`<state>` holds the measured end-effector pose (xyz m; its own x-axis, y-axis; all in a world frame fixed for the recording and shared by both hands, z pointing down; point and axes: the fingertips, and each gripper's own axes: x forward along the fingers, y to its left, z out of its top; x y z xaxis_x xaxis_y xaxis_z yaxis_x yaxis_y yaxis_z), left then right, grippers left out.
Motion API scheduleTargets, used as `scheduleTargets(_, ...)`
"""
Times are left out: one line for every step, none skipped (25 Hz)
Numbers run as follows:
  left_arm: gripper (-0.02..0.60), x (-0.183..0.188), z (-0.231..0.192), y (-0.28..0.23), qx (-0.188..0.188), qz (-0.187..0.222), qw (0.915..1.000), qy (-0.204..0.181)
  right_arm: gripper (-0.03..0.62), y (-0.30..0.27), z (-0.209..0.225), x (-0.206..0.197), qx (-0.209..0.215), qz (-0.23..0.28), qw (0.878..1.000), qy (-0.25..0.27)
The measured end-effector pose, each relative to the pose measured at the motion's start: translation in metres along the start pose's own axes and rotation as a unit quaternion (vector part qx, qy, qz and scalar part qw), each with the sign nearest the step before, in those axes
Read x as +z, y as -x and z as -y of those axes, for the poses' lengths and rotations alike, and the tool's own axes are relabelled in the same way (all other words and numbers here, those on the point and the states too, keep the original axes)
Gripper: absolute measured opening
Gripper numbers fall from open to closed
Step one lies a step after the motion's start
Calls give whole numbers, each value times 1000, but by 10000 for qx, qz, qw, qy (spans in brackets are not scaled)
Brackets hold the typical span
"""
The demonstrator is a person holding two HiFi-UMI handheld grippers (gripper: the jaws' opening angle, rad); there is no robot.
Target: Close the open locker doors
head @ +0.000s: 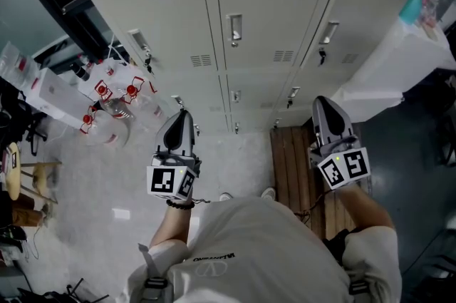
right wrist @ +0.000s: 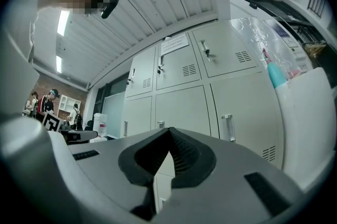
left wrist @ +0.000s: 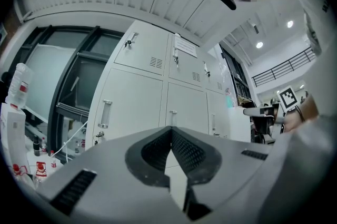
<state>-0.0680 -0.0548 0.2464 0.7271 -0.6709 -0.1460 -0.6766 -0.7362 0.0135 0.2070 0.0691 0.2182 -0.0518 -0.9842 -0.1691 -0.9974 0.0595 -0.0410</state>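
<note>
Pale speckled floor runs up to a wall of grey lockers, and both pairs of my fingers are pressed together on nothing, the left gripper and the right gripper side by side, pointing at that wall. Past the tips I count three locker doors across the middle row, all lying flush; the row above is cut off by the frame, and the low doors sit partly behind my grippers. Wooden slats lie by my right side, and clear jugs with red handles crowd the left, too tangled to count.
</note>
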Motion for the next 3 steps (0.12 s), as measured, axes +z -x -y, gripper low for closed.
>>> scheduleTargets(3,-1,0,-1,-17,-3,10000,-13,8,0,0,0,2,-5,10000,2)
scheduleTargets(3,-2,1,-1,-27,-7,10000,-15,8,-1,0,0,1,-8,10000,4)
scheduleTargets(3,-2,1,-2,-34,-12,10000,-12,8,-1,0,0,1,-9,10000,5)
